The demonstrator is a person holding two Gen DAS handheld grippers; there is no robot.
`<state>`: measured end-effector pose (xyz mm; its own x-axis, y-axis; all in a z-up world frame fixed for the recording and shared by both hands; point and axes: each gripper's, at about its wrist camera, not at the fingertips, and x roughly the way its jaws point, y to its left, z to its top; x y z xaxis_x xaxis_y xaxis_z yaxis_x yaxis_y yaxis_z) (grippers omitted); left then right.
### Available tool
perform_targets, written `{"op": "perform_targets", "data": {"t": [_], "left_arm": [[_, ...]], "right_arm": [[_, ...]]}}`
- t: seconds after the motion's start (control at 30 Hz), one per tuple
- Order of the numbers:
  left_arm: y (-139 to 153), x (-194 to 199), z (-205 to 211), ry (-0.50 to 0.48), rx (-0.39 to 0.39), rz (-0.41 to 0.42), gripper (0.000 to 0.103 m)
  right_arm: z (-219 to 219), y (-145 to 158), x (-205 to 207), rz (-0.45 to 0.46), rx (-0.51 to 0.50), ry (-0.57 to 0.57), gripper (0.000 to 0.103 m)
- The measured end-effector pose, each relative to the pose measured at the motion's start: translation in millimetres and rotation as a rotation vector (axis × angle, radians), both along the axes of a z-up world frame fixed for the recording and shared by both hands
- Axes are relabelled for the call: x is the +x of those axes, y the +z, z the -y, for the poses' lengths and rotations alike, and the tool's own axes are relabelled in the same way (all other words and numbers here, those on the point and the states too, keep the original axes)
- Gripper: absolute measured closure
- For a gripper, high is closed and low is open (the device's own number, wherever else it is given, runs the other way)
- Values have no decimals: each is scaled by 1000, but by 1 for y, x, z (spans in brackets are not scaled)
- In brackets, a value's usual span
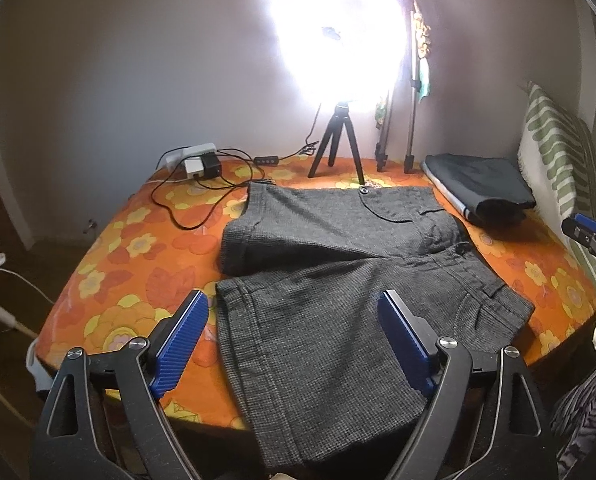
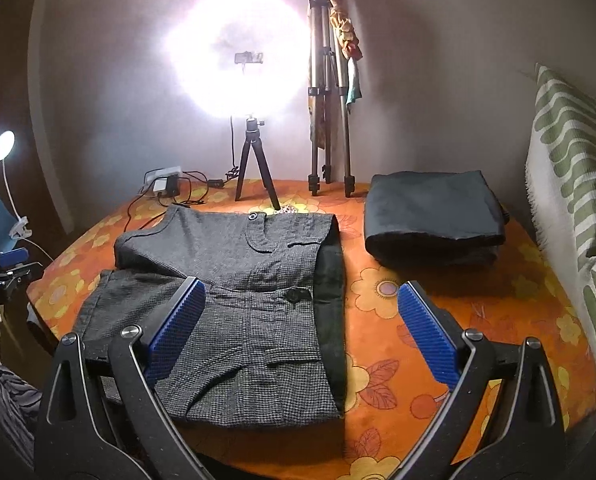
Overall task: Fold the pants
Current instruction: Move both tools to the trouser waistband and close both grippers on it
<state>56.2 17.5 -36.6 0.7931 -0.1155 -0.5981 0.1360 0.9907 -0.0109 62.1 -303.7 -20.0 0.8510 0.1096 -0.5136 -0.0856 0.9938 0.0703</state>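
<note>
Left wrist view: left gripper [image 1: 294, 320] with jaws spread wide, nothing between the pads, hovering over the near leg of the grey pants [image 1: 338, 280]. Pants lie flat on the orange floral table [image 1: 118, 264], legs toward 9 o'clock, waistband toward 3. Ring light [image 1: 334, 40] on a tripod [image 1: 336, 144] at 12 o'clock. Folded dark cloth [image 1: 478, 184] at 2 o'clock. Cables and power strip [image 1: 194, 160] at 11. Right gripper [image 1: 590, 236] peeks in at 3 o'clock.

Right wrist view: right gripper [image 2: 302, 312] released, jaws wide, empty. Left pad over pants [image 2: 238, 300], right pad over bare table [image 2: 478, 320]. Dark cloth [image 2: 434, 216] at 1 o'clock. Tall tripod [image 2: 330, 92] at 12. Striped cloth [image 2: 570, 168] at 3.
</note>
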Motion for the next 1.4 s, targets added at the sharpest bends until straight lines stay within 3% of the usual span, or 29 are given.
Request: {"op": "perform_targets", "data": {"t": [0.13, 0.2, 0.47, 0.8, 1.03, 1.4], "left_arm": [[-4, -8, 3, -52, 25, -9, 17], [-10, -13, 6, -87, 53, -27, 17], [-38, -27, 14, -194, 137, -128, 26], [-71, -43, 29, -314, 212, -232, 29], [-99, -43, 33, -345, 226, -317, 35], [-129, -41, 46, -382, 493, -291, 38]], "right_arm": [[-2, -4, -3, -13, -33, 37, 6], [-5, -7, -4, -34, -57, 76, 18], [-18, -32, -5, -150, -135, 288, 32], [-52, -74, -9, -278, -202, 525, 34], [-77, -98, -17, -328, -293, 616, 34], [-85, -117, -8, -368, -370, 622, 38]]}}
